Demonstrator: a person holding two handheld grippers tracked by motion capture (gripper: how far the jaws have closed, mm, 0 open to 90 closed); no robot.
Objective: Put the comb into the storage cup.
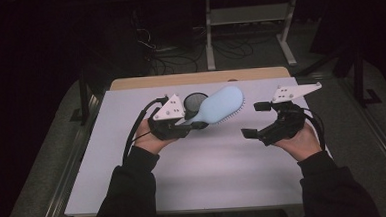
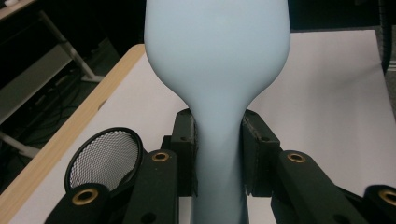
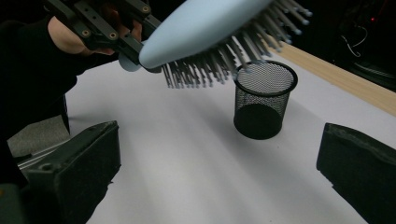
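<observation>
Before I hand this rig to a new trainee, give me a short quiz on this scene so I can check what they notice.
1. True or false: the left gripper clamps the light blue hairbrush by its handle.
2. The right gripper is: A) shut on the mesh cup, B) open and holding nothing, C) shut on the brush.
3. What stands on the white table beneath the brush bristles?

Key: 1 true; 2 B; 3 the black mesh cup.
</observation>
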